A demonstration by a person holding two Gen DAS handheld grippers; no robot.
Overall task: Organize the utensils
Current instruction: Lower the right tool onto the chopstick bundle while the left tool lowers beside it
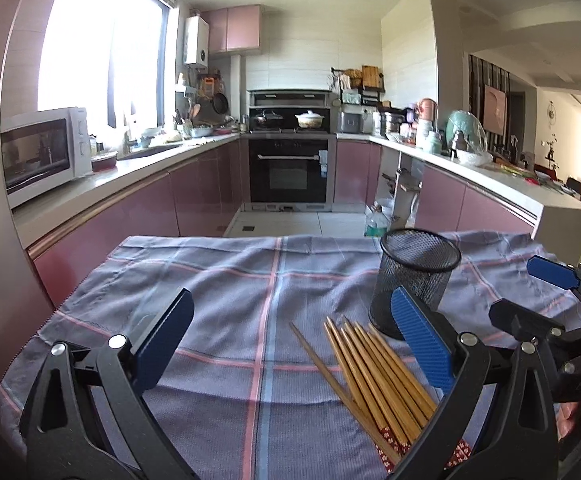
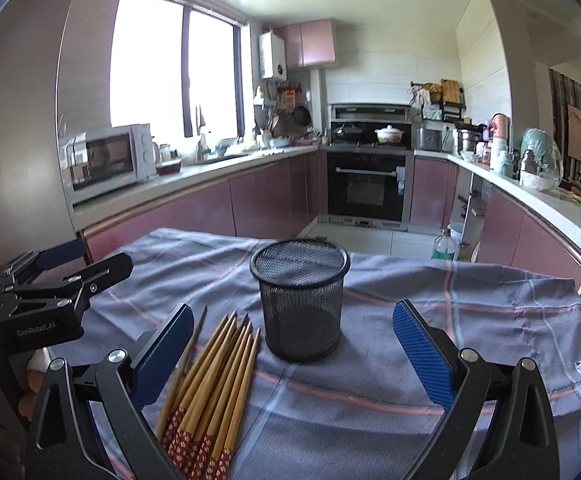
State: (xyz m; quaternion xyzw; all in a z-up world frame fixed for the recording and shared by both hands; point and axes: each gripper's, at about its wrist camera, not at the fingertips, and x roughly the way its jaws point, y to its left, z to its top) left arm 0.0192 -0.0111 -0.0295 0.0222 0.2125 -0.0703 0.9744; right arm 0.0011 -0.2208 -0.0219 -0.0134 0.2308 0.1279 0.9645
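Several wooden chopsticks with red patterned ends lie bunched on a grey-blue checked cloth, tips pointing away. They also show in the right wrist view. An empty black mesh cup stands upright just beyond them; it also shows in the right wrist view. My left gripper is open and empty, the chopsticks by its right finger. My right gripper is open and empty, facing the cup, chopsticks by its left finger. Each gripper shows in the other's view: the right one, the left one.
The cloth covers a small table in a kitchen. Pink cabinets and counters run along both sides, with a microwave at left and an oven at the far end. A plastic bottle stands on the floor beyond the table.
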